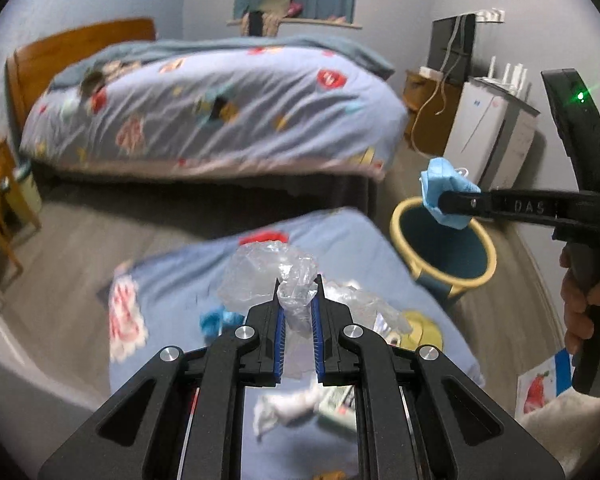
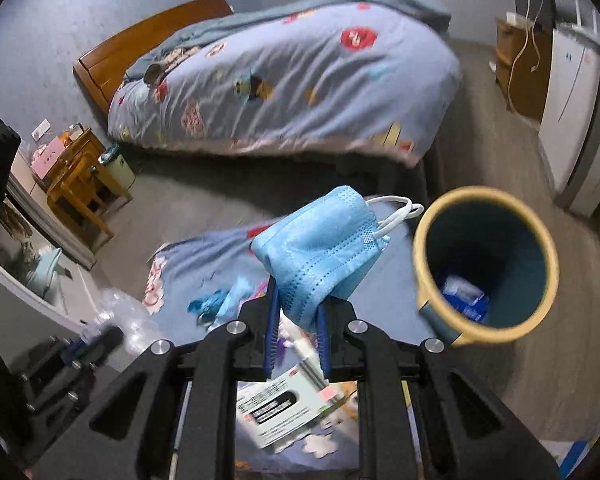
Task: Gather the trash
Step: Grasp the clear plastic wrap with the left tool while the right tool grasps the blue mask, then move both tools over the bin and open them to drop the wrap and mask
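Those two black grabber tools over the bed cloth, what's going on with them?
A person is clearing rubbish with a handheld gripper in each hand. The left gripper is shut on a crumpled clear plastic wrapper, lifted off the blue patterned cloth. The right gripper is shut on a folded blue face mask, held beside the round yellow-rimmed bin on the floor. More scraps, including a white printed box, remain on the cloth.

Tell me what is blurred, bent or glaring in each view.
Left wrist view: the patterned blue cloth and the litter on it smear with motion, while the left tool and its crumpled clear plastic stay sharp; a green light flares. Right wrist view: the fisheye curves the room, the yellow-rimmed blue bin blurs, and the blue face mask stays crisp.
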